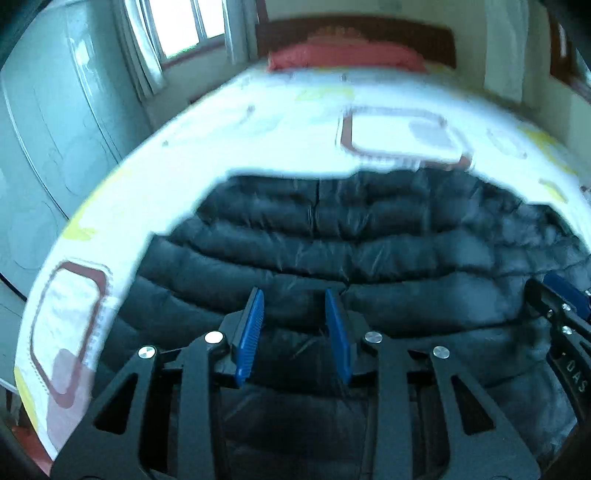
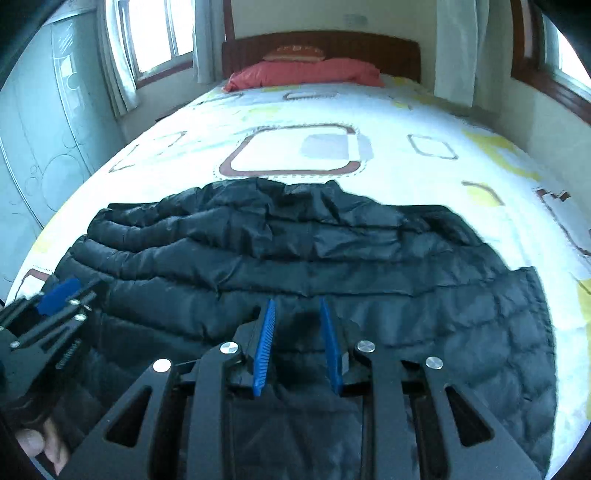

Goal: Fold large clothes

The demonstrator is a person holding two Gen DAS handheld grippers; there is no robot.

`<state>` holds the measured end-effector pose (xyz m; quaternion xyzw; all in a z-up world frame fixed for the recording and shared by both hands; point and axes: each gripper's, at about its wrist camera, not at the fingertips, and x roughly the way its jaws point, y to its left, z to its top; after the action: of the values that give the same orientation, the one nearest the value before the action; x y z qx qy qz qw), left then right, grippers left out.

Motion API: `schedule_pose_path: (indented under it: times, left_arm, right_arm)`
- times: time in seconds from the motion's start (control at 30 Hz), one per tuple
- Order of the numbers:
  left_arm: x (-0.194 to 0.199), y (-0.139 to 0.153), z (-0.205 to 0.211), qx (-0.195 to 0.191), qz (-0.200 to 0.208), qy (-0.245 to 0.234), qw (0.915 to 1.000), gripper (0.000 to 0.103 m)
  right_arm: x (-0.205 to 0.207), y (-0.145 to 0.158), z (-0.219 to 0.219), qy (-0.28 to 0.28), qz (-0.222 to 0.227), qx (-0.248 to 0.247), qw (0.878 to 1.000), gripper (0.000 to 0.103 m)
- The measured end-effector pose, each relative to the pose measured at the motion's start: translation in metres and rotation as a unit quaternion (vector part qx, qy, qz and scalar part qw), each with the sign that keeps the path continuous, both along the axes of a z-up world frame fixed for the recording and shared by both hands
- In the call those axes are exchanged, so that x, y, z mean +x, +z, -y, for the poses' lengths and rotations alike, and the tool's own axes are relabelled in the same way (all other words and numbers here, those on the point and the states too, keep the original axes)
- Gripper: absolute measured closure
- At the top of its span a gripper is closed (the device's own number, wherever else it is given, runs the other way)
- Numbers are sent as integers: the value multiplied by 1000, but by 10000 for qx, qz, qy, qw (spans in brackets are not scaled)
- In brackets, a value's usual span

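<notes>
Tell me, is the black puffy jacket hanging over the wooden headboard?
No, the black puffy jacket lies spread on the patterned bed cover at the near end, far from the headboard.

A bed [image 2: 406, 110] with a white patterned sheet fills the room. At its far end stands a dark wooden headboard [image 2: 321, 48], with a red pillow [image 2: 306, 74] against it. Left of the headboard, a curtained window [image 2: 155, 33] lets in daylight; a pale wardrobe [image 2: 40, 129] stands further left.
</notes>
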<state>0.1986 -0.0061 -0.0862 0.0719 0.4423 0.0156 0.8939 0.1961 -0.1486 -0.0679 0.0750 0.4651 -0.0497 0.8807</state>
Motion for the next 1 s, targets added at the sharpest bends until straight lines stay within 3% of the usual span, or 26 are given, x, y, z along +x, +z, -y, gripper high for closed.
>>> schedule_pose_path:
  times: [0.13, 0.27, 0.43, 0.5, 0.57, 0.63, 0.77, 0.87, 0.93, 1.0]
  left_arm:
    - [1, -19, 11, 353, 105, -82, 9993, 67]
    - [-2, -16, 12, 387, 138, -88, 9991, 68]
    - [-18, -1, -2, 359, 341, 19, 9988, 70]
    - [-23, 0, -9, 385, 413, 132, 9983, 70]
    - [-23, -8, -15, 323, 362, 157, 9987, 70]
    - [-21, -13, -16, 287, 322, 157, 9989, 70]
    - [-22, -6, -17, 337, 364, 103, 9987, 70]
    - [-24, 0, -27, 238, 384, 229, 9987, 70]
    - [-24, 1, -31, 272, 396, 266, 9985, 70]
    - [-25, -1, -34, 323, 390, 265, 9984, 70]
  right_arm:
    - [9, -28, -1, 29, -122, 14, 9999, 77]
    - [5, -17, -2, 14, -70, -11, 10000, 78]
    - [-18, 17, -11, 54, 330, -43, 9994, 77]
    - [-23, 16, -19, 168, 331, -70, 9993, 77]
    - [-18, -3, -23, 254, 61, 11, 9997, 77]
    - [-18, -15, -25, 259, 101, -6, 9996, 77]
    - [-25, 7, -26, 207, 192, -72, 9996, 77]
    - [-28, 16, -31, 197, 267, -391, 9987, 77]
    - [-23, -1, -33, 253, 16, -489, 9985, 77]
    - [-23, -16, -37, 306, 54, -666, 9973, 76]
